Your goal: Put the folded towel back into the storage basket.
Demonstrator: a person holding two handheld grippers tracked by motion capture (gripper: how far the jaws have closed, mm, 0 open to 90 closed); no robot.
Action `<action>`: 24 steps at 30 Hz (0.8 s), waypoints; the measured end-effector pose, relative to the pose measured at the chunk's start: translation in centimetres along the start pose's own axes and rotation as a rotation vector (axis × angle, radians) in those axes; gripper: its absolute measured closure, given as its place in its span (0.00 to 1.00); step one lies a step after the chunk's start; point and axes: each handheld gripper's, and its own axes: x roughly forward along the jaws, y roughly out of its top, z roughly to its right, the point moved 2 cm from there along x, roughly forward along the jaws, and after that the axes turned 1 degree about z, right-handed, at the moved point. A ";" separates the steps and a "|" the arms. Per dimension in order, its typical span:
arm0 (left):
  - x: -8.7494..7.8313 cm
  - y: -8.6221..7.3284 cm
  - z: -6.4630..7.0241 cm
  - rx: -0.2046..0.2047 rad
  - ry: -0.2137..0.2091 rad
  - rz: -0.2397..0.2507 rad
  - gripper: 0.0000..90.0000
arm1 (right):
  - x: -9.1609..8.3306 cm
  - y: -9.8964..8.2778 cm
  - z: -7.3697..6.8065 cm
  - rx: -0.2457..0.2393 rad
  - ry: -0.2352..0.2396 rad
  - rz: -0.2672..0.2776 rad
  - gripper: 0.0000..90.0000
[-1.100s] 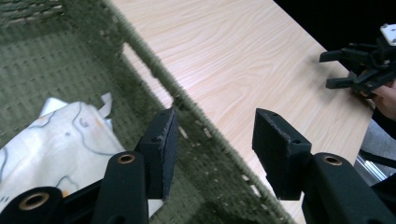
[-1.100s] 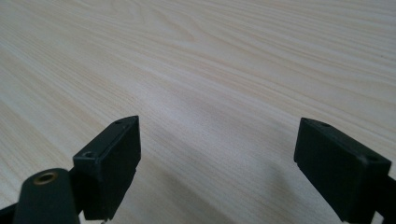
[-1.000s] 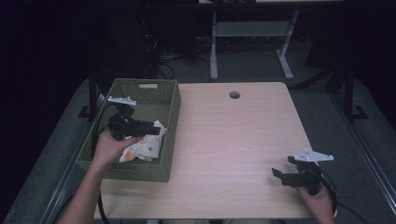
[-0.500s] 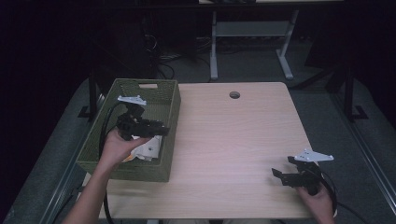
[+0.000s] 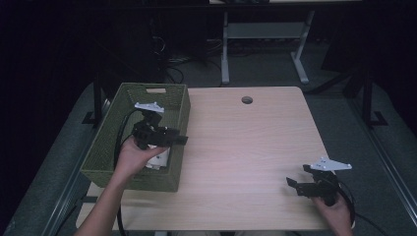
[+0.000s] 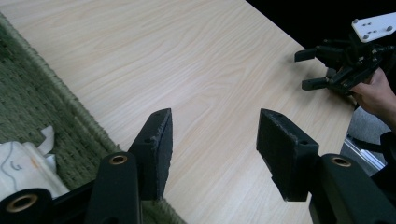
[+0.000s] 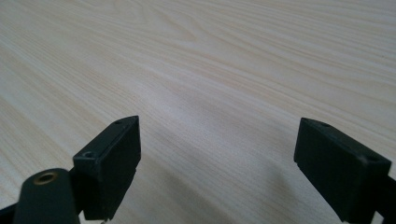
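Green basket (image 5: 110,142) beneath left tongs (image 5: 181,140), jaws apart

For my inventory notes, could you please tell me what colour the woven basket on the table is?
The basket is olive green, seen best in the high view.

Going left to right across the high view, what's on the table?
Green basket → left hand-held gripper, at the basket's right rim → round hole in the tabletop → right hand-held gripper, near the table's front right corner.
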 end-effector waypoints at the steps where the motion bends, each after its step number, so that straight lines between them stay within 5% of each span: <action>1: 0.1 0.0 0.1 0.003 -0.003 0.001 0.51 | 0.0 0.0 0.0 -0.001 0.000 0.001 0.16; 24: 4.0 0.0 3.8 0.056 -0.017 -0.018 0.46 | -0.2 0.0 0.0 -0.011 0.010 0.008 0.16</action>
